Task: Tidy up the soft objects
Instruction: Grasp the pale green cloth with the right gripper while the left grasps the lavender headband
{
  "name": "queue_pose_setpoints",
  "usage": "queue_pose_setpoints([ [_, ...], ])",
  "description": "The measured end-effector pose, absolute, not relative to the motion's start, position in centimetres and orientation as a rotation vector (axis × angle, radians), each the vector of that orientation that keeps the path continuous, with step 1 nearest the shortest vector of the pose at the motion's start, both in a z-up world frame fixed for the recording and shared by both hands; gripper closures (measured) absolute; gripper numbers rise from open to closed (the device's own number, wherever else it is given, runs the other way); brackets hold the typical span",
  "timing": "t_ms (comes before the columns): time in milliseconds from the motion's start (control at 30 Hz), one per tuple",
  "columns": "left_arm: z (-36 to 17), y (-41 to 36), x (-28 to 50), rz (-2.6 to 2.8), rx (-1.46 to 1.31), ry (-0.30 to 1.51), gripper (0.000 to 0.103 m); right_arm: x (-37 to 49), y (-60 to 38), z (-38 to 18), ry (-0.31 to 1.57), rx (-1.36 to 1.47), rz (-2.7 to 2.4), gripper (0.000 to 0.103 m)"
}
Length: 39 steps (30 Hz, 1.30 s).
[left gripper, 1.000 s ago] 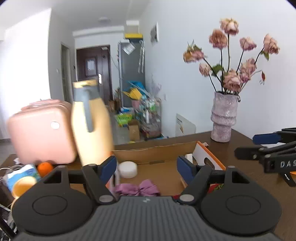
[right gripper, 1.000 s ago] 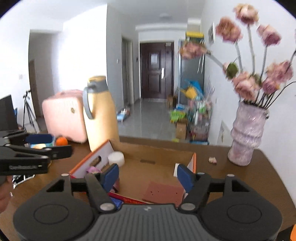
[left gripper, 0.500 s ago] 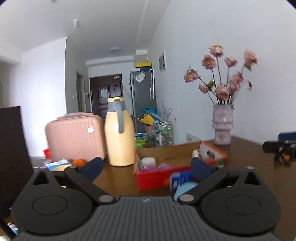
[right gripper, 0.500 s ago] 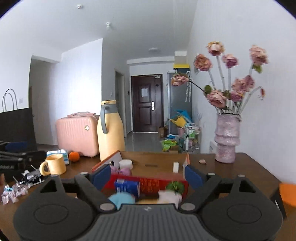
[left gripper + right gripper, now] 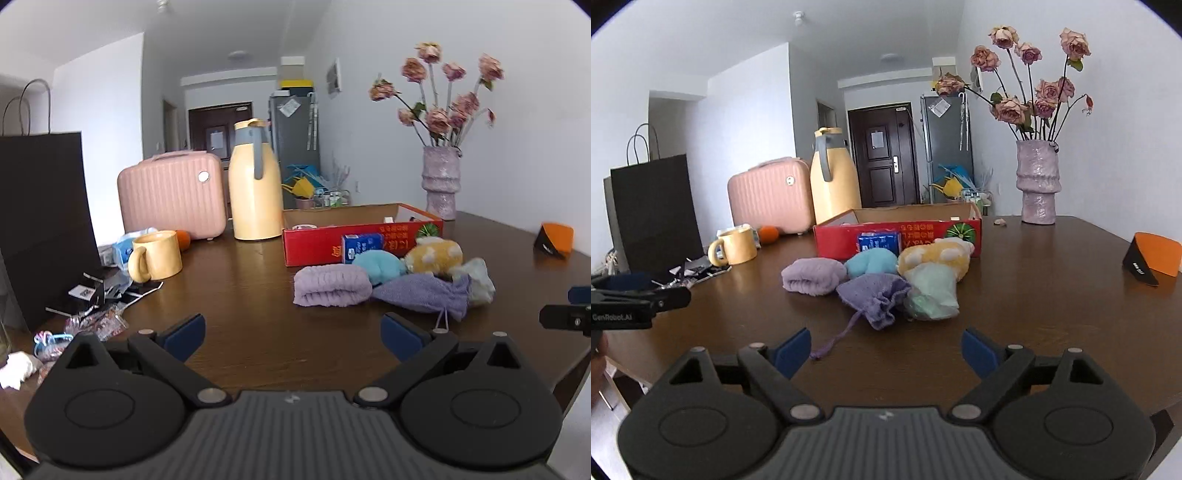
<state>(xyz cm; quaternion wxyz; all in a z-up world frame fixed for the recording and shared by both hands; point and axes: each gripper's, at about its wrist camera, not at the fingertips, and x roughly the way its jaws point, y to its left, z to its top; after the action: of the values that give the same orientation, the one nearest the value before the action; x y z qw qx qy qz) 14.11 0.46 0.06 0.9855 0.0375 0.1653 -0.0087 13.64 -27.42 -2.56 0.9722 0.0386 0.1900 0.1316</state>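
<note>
A pile of soft things lies on the brown table in front of a red cardboard box [image 5: 325, 243] [image 5: 923, 236]: a rolled lilac towel [image 5: 332, 290] [image 5: 812, 275], a teal plush [image 5: 380, 266] [image 5: 871, 262], a yellow plush [image 5: 434, 254] [image 5: 934, 258], a purple drawstring pouch [image 5: 421, 293] [image 5: 875, 295] and a pale green soft item [image 5: 478, 282] [image 5: 934, 291]. A blue carton [image 5: 362, 245] [image 5: 879, 242] leans on the box. My left gripper [image 5: 291, 336] and my right gripper [image 5: 886, 349] are open and empty, back from the pile.
A yellow thermos jug [image 5: 255, 184], a pink case [image 5: 171, 194], a yellow mug [image 5: 155, 254], an orange [image 5: 768, 233], a black paper bag [image 5: 40, 221] and loose wrappers [image 5: 96, 314] crowd the left. A vase of dried roses [image 5: 1038, 181] and an orange-black object [image 5: 1152, 262] stand right.
Both grippers have pulled back from over the box toward the near table edge. The soft pile in front of the box has come into full view. Both stay open.
</note>
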Motion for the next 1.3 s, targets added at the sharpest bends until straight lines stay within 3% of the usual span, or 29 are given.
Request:
queue_pose_setpoints([
  [500, -0.6, -1.3, 22.8, -0.035, 0.073, 0.445, 0.000, 19.9, -28.1, -2.2, 0.427, 0.111, 0.244, 0.018],
  [700, -0.7, -3.0, 27.4, -0.089, 0.082, 0.466, 0.000, 24.9, -29.3, -2.5, 0.471, 0.131, 0.196, 0.024],
  [1000, -1.3, -5.2, 31.4, -0.146, 0.093, 0.489, 0.000, 30.3, -29.5, -3.9, 0.523, 0.147, 0.208, 0.039],
  [1167, -0.9, -6.7, 33.8, -0.174, 0.123, 0.477, 0.000, 32.5, -29.4, -4.7, 0.558, 0.138, 0.217, 0.062],
  [1300, -0.8, -8.2, 35.7, -0.205, 0.128, 0.496, 0.000, 33.6, -30.0, -4.5, 0.546, 0.143, 0.202, 0.069],
])
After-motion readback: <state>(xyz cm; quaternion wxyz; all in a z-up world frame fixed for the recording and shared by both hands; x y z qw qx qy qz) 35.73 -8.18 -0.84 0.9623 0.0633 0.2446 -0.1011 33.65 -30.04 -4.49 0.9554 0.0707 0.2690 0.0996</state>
